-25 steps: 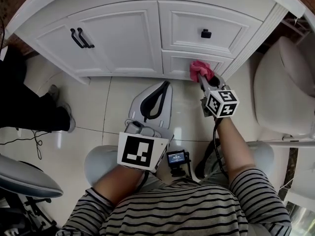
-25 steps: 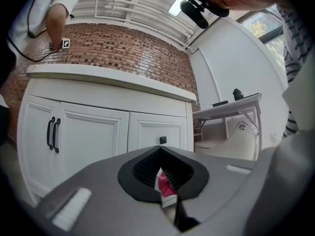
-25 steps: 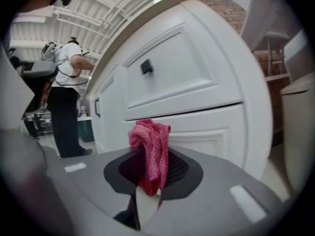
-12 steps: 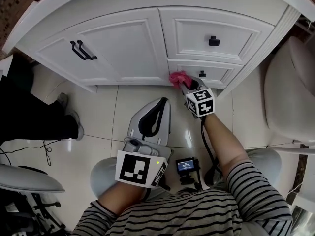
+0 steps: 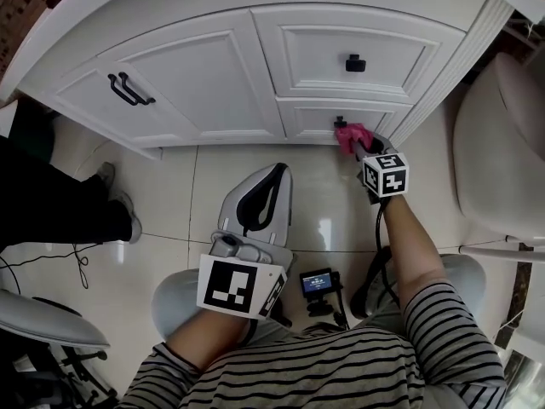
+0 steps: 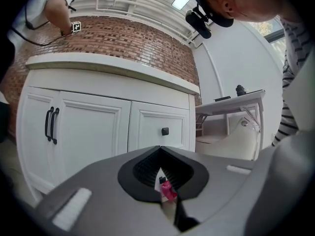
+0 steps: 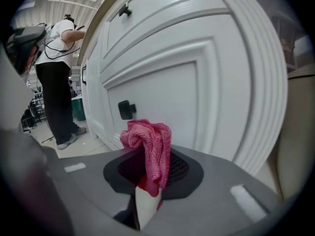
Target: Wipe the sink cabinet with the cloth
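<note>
A pale, glossy tiled floor [image 5: 324, 220] runs up to the foot of a white panelled wooden sink cabinet [image 5: 213, 83]. The landmark here is the small black knob [image 5: 340, 122] on the cabinet's lower drawer [image 5: 375, 119].

Just to the right of that knob and slightly below it, a bunched pink knitted cloth [image 5: 349, 135] sits at the drawer face. The right gripper [image 5: 358, 146] holds it, jaws pinched on its lower end. In the right gripper view the cloth [image 7: 150, 146] stands up out of the gripper [image 7: 147, 191] as a folded wad. Its long axis follows the jaws, and its free, crumpled end points at the drawer front, leaning toward the knob [image 7: 126, 109]. Whether it is actually pressing on the paint cannot be told.

The left gripper [image 5: 274, 173] is well below the knob, over the floor. Its jaws are drawn together on nothing, leaving only a thin slit [image 6: 165, 181].

Risks, as I judge them:
- A sweep toward the knob could catch the loose knit on it and pull the cloth out of the pinch.
- Only a small wad leads the jaws, so pressing harder could flatten it and bring the hard jaw tips against the painted panel, scuffing it.
- The grip is on one end only, so a drag across the moulding could fold the cloth aside.
</note>
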